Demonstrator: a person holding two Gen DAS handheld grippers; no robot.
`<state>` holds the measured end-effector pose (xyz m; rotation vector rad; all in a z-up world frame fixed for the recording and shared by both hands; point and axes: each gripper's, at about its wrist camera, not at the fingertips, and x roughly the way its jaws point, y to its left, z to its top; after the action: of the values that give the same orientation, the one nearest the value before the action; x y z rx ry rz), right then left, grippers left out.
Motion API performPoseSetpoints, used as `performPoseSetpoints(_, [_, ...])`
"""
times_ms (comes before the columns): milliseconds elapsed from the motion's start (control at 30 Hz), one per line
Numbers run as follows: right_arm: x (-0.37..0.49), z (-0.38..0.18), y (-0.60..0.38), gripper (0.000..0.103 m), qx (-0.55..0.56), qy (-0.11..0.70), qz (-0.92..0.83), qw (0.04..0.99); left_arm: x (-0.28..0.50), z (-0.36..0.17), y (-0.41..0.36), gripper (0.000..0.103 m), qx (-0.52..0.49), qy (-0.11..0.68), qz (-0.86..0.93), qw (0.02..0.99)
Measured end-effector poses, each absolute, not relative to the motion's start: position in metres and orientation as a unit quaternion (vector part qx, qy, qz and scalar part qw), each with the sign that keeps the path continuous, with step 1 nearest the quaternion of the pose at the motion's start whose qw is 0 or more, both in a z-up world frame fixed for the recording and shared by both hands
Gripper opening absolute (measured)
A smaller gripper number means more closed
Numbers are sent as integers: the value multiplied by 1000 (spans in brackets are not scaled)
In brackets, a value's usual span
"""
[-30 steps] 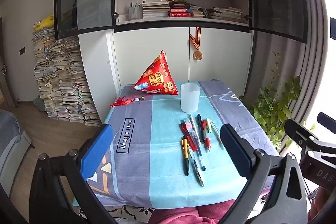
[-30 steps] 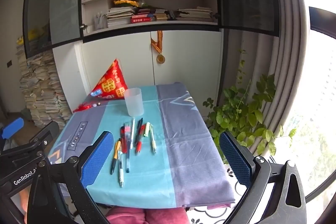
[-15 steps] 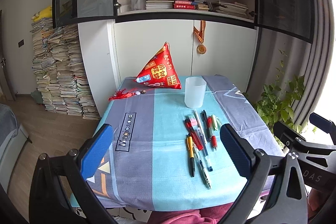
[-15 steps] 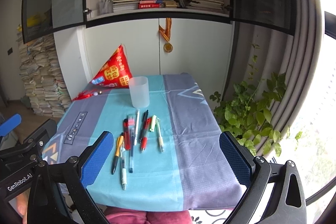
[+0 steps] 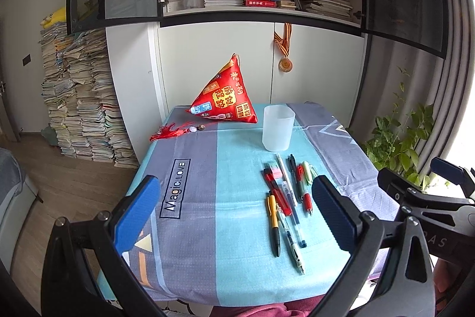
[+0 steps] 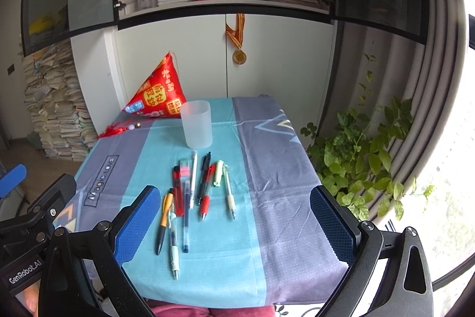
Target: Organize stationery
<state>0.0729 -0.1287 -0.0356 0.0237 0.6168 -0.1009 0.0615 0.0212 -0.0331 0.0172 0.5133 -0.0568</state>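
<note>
Grippers wide and empty above the near table edge; pens loose on the cloth, cup beyond.

Left gripper and right gripper both hover with jaws spread wide, holding nothing, clear of the table. Between them and the cup lies a row of pens, mostly parallel, several touching or overlapping, tips pointing toward the near edge. A small eraser-like block sits among their far ends. The cup stands upright just beyond the row, apparently empty. A red pouch sits behind it. Handling estimate: pens are light, stiff and smooth, likely to roll or pivot if pinched off-centre; grip across the barrel near mid-length or on a rubber sleeve. Outermost pens, such as the white pen, offer the clearest finger access. The cup looks light and may tip if knocked.
</note>
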Motion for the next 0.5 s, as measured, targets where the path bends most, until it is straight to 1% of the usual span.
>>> performPoseSetpoints(500, [72,-38,-123,101,10,305,-48,951,53,-32,26,102,5,252,-25,967])
